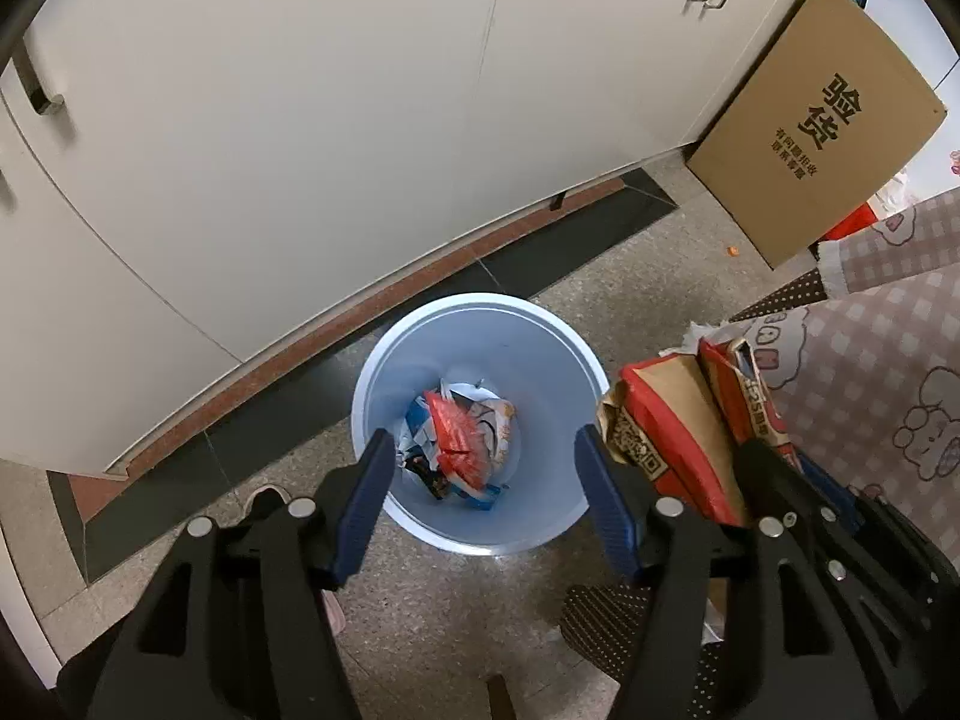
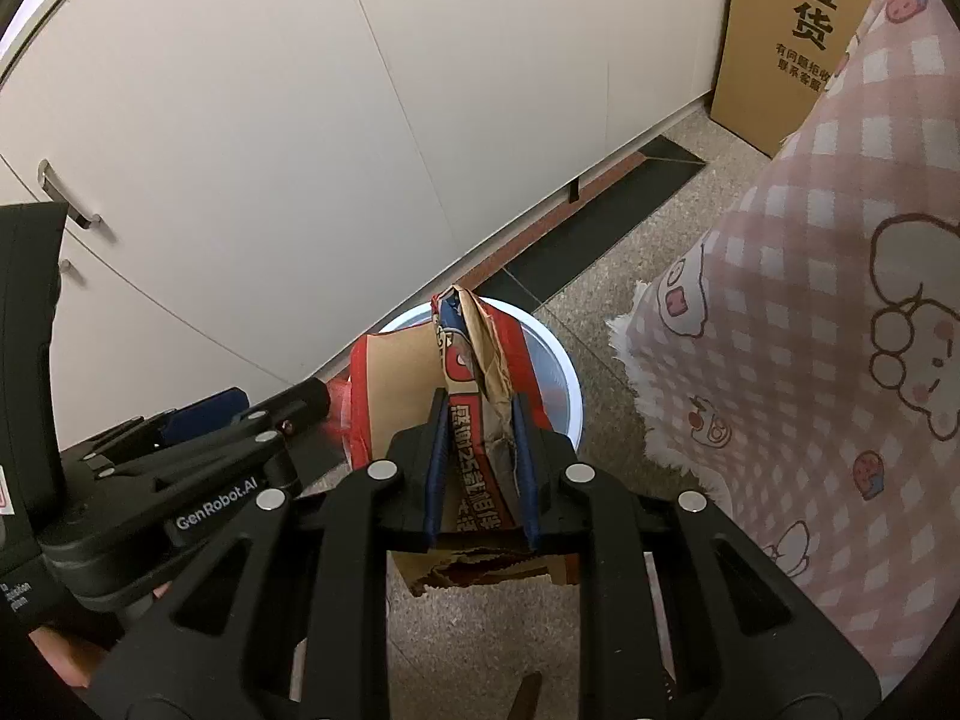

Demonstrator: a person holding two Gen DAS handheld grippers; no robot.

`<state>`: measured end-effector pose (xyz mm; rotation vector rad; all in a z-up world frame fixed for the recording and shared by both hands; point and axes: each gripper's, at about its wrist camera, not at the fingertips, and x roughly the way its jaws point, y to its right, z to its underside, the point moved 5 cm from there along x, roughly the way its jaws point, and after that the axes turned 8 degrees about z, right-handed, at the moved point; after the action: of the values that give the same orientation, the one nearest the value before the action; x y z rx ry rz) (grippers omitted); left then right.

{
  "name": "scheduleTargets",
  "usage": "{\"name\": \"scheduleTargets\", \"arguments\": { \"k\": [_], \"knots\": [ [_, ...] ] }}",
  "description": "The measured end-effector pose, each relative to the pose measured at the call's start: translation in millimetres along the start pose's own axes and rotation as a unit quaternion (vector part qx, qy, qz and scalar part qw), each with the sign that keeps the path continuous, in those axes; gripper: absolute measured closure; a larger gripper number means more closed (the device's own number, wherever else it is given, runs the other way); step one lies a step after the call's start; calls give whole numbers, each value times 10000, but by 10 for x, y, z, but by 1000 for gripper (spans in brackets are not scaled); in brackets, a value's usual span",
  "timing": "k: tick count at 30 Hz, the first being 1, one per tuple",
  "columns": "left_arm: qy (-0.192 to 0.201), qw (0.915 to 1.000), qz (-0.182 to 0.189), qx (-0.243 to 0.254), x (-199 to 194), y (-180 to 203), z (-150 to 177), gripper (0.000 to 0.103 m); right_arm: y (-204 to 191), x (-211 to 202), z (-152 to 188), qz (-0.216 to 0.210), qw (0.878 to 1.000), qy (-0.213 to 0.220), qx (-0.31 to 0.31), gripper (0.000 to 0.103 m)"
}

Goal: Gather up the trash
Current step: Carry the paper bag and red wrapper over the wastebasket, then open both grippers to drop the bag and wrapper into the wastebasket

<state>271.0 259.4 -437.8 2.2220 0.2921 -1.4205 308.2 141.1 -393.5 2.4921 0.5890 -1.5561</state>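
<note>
The paper bag [image 2: 480, 468], brown with red print and torn at its lower edge, is clamped between the two blue fingers [image 2: 437, 468] of the right hand-held gripper [image 2: 478, 414]. It hangs over the near rim of the bin [image 1: 558, 354], which stands on the speckled floor [image 1: 630, 276] just beside the white cabinet [image 1: 300, 120]. In the bin lie wrappers [image 1: 462, 438], red and white. The left hand-held gripper [image 1: 483, 450] hovers above the bin with its jaws wide apart and empty. A cardboard box [image 1: 822, 120] leans at the cabinet corner. A pink checked cloth [image 2: 840, 330] is on the right.
</note>
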Motion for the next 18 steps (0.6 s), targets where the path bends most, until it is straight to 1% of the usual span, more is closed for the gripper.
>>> {"name": "scheduleTargets", "arguments": {
  "k": [3,10,18],
  "knots": [
    [-94,9999,-7,-45,39,-24,27,42,-25,39,19,-24,10000,-55,-8,83],
    [-139,9998,-60,-102,41,-86,89,39,-44,126,70,-45,9999,-122,-19,83],
    [-187,9997,-71,-156,53,-134,121,38,-56,244,94,-69,9999,-144,-19,83]
  ]
}}
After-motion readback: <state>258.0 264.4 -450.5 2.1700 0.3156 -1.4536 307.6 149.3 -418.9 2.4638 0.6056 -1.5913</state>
